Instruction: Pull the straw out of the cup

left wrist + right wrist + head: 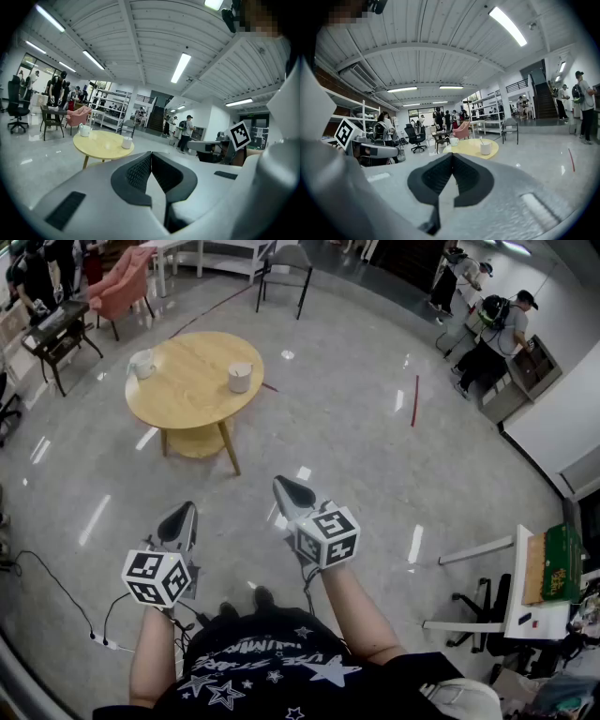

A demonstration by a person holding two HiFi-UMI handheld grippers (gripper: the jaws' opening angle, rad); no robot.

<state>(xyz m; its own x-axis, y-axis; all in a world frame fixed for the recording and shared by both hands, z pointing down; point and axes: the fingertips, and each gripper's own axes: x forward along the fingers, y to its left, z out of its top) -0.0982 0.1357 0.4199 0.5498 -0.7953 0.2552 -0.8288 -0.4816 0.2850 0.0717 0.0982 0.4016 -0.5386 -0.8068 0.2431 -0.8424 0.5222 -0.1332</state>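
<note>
Right hand-held gripper (284, 486) closed, cup (240, 377) well ahead

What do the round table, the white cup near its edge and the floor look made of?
Round table: likely wood or veneer, matte pale yellow top, splayed legs. White cup: perhaps ceramic or paper; too small to tell. Floor: polished grey stone or tile, glossy, mirroring ceiling lights.
</note>
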